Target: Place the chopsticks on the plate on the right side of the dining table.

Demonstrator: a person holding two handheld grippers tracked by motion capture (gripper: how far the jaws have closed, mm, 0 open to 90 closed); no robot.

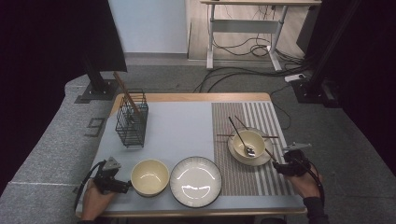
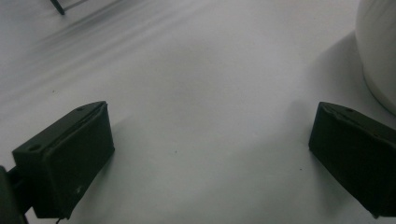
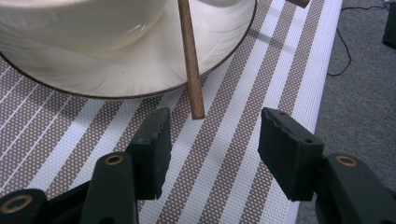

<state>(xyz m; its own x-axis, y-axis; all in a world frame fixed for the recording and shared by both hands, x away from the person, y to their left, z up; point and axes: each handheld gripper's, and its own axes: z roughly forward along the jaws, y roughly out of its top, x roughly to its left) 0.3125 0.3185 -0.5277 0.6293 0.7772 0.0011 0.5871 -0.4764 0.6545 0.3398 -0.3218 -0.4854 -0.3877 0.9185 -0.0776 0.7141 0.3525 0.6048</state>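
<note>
High view — right gripper (image 1: 279,165): lying at the table's right edge on the striped placemat (image 1: 233,179), just right of and below the saucer (image 1: 267,159) that is carrying a small bowl (image 1: 249,141) and spoon (image 1: 241,137).
High view — chopstick (image 1: 270,154): slanting off the saucer's rim toward the right gripper, its near end pointing at the jaws.
High view — left gripper (image 1: 127,185): sitting far left beside the cream bowl (image 1: 150,177); the right hand is much the nearer to the chopstick.
Left gripper view — left gripper (image 2: 210,154): jaws standing wide apart over bare mat, gripping nothing; the cream bowl's wall (image 2: 379,51) is curving in just beyond one jaw.
Right gripper view — right gripper (image 3: 214,140): jaws released, spread apart, empty.
Right gripper view — chopstick (image 3: 191,65): running straight away from the jaws, its tip ending just ahead of the gap, nearer the left jaw.
Right gripper view — room: placemat edge and floor are lying close on the right; the saucer rim (image 3: 140,88) is crowding the left.
</note>
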